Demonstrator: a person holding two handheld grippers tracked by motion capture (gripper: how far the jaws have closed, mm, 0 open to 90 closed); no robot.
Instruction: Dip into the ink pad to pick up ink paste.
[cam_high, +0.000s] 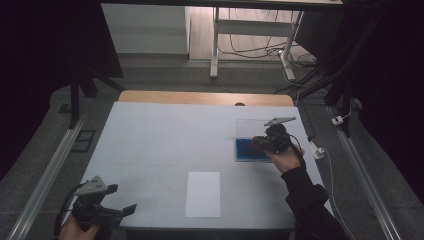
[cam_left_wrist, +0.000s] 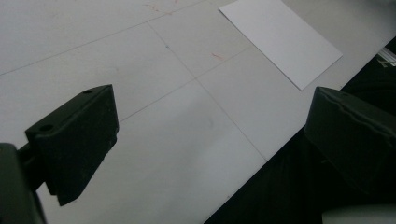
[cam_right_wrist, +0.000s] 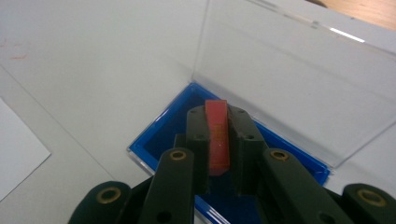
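In the high view the right gripper (cam_high: 261, 141) covers most of what it holds, and only a small red patch shows at its tip; the near edge of the blue case (cam_high: 245, 150) is hidden behind the hand (cam_high: 285, 157). The left hand (cam_high: 75, 231) is cut off by the bottom of that view. What the red piece (cam_right_wrist: 217, 135) is cannot be made out.

The right forearm reaches forward over the right edge of the table (cam_high: 150, 135), with its gripper tilted down over the case near the far right corner. The left gripper (cam_high: 122, 199) hovers at the near left corner, pointing toward the white sheet (cam_high: 202, 194) at the near edge.

The right gripper's jaws are clamped on the flat red piece, which stands on edge between them, above the blue tray of the case; the clear lid (cam_right_wrist: 299, 79) stands open behind it. The left gripper's jaws are wide apart around nothing.
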